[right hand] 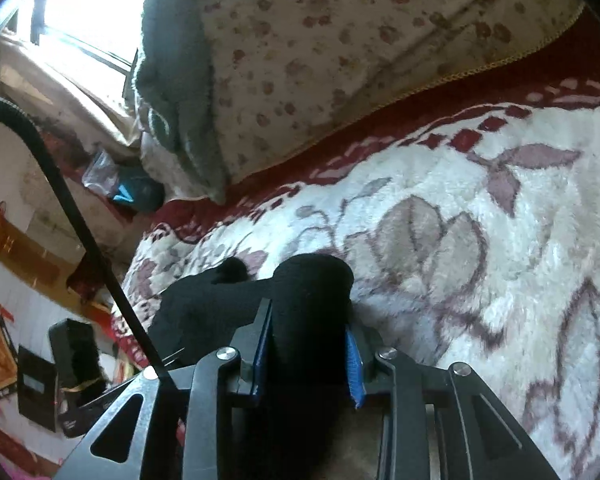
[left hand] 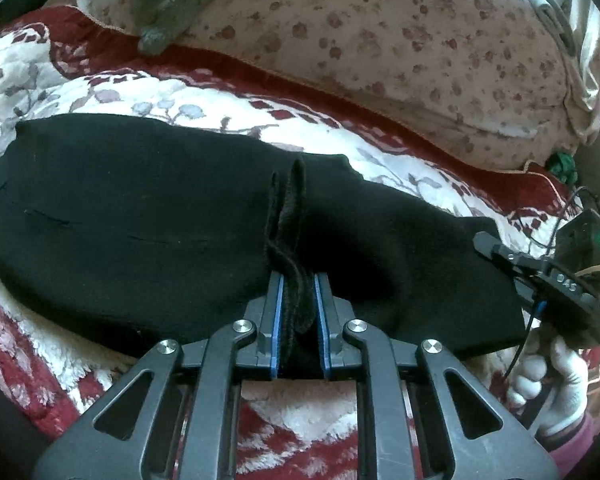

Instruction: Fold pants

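On the bed's flowered blanket (left hand: 148,92) we have the black pants (left hand: 120,216) lying flat, our left gripper (left hand: 298,304) pinching a near-edge ridge and our right gripper (right hand: 308,344) clamped on an end, so next we likely lift both ends and fold them over.

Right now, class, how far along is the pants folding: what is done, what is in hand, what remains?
Done: the pants lie flat across the blanket. In hand: the left gripper pinches a bunched ridge mid-length, and the right gripper clamps a thick roll of cloth at one end. Left, probably: carry that end over and smooth it.
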Available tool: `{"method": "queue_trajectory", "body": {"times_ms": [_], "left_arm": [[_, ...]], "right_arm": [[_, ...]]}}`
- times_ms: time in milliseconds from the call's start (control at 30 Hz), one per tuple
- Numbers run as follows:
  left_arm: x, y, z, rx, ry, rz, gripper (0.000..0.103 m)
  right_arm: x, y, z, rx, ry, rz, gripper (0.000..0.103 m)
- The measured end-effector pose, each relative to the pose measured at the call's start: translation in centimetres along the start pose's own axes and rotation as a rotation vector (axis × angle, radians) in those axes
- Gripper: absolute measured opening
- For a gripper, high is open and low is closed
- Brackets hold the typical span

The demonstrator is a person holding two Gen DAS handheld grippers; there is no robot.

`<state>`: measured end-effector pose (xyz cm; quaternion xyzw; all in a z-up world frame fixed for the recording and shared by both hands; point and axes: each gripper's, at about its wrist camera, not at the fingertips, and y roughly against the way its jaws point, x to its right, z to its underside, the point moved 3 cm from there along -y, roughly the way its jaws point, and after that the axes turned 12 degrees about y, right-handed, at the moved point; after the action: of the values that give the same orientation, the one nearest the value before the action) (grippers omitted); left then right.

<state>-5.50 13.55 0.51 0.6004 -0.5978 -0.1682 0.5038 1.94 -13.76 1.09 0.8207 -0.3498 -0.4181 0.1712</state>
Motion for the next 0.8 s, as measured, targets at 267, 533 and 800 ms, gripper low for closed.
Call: {"method": "queue_trajectory", "body": {"times_ms": [267,533,800], "left_arm": [[0.4,0.3,0.3,0.026,-0.015,-0.033,0.014],[0.4,1.3,0.1,0.024,-0.010,-0.065,0.016],[0.3,2.9,0.0,0.053,-0.006,-0.070,0.016]], "right_arm": [[0.5,0.2,0.2,0.025,-0.018,-0.031,0.036],[-0.4,4.1,0.0,0.085,-0.018,-0.001,0.040],[-4.5,6.1,0.3,0.099,0.091,-0.018,0.040]]}}
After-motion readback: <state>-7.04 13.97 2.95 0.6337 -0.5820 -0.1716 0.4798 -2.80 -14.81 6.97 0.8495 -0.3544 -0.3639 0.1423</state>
